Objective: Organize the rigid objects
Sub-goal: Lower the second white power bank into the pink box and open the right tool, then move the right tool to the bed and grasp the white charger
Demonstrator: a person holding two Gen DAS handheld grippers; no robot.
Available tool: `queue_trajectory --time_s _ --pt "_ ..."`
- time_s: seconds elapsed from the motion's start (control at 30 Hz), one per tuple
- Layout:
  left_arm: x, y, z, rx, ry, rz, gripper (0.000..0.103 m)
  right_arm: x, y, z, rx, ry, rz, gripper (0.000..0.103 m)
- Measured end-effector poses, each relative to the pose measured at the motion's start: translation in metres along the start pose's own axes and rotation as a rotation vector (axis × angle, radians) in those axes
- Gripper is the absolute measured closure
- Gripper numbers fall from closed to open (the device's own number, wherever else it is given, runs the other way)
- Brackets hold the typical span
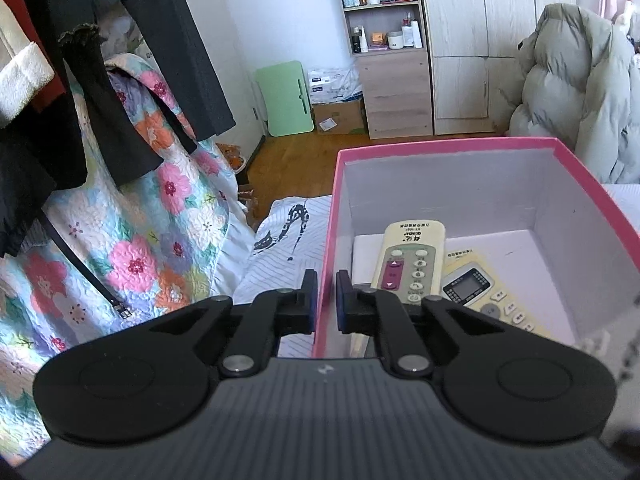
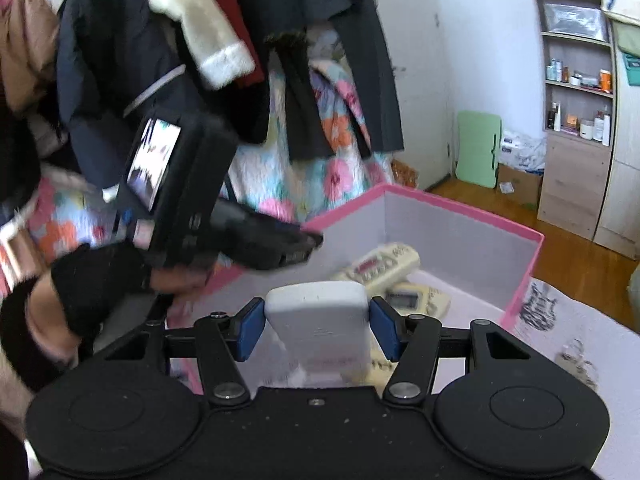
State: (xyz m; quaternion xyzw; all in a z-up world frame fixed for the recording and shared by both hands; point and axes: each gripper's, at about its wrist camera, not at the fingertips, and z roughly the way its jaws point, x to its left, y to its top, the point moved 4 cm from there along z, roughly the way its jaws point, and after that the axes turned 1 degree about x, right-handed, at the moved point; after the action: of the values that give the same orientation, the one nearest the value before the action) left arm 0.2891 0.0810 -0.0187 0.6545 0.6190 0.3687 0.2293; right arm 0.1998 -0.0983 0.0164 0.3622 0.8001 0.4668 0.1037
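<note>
A white remote (image 2: 318, 320) is pinched by the right tongs (image 2: 318, 330) above the pink box (image 2: 460, 248), where 2 remotes (image 1: 408, 264) already lie. The box's side wall is clamped by the left tongs (image 1: 326, 300). Lowering and release are judged next.

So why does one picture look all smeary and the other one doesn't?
Right wrist view: motion blur smears the left gripper, the hand and the remotes in the box; only the right gripper and its white remote look sharp. Left wrist view: sharp, though the fisheye bends the wardrobe.
</note>
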Motion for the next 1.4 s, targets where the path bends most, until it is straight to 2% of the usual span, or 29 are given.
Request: queue_trajectory --time_s 0.17,0.27,0.37,0.47,0.57,0.67,0.73,0.8,0.93,1.13,1.3,1.4 --pt "0.001 0.001 0.000 -0.003 -0.002 -0.004 0.095 0.004 -0.009 -0.007 0.161 -0.067 0.001 0.041" --pt "0.001 0.001 0.001 -0.002 0.004 0.003 0.095 0.005 -0.009 -0.003 0.182 -0.063 -0.016 0.041" --pt "0.000 0.001 0.001 -0.002 0.004 0.002 0.095 0.006 -0.008 0.005 0.191 -0.012 -0.014 0.041" --pt "0.001 0.001 0.001 -0.002 0.004 0.002 0.095 0.007 -0.010 0.017 0.216 0.080 0.022 0.041" --pt "0.001 0.002 0.002 -0.001 0.005 0.003 0.095 0.005 -0.010 0.031 0.252 0.121 0.058 0.041" --pt "0.001 0.001 0.001 -0.002 0.003 0.000 0.095 0.004 -0.011 0.040 0.285 0.066 0.059 0.042" --pt "0.001 0.001 0.001 -0.001 0.006 0.005 0.095 0.007 -0.009 0.036 0.266 0.016 0.034 0.039" --pt "0.002 0.001 0.002 -0.001 0.008 0.007 0.095 0.010 -0.006 0.023 0.219 -0.020 0.019 0.032" --pt "0.000 0.001 0.002 -0.001 0.015 0.016 0.095 0.004 -0.004 -0.018 0.108 -0.051 0.072 0.032" --pt "-0.001 0.000 0.003 0.000 0.014 0.014 0.095 -0.019 -0.034 -0.091 0.019 -0.222 0.148 0.032" --pt "-0.001 0.000 0.002 0.000 0.017 0.016 0.094 -0.043 -0.080 -0.119 0.086 -0.334 0.225 0.032" --pt "-0.001 -0.001 0.002 0.000 0.019 0.019 0.094 -0.054 -0.107 -0.119 0.143 -0.376 0.268 0.032"
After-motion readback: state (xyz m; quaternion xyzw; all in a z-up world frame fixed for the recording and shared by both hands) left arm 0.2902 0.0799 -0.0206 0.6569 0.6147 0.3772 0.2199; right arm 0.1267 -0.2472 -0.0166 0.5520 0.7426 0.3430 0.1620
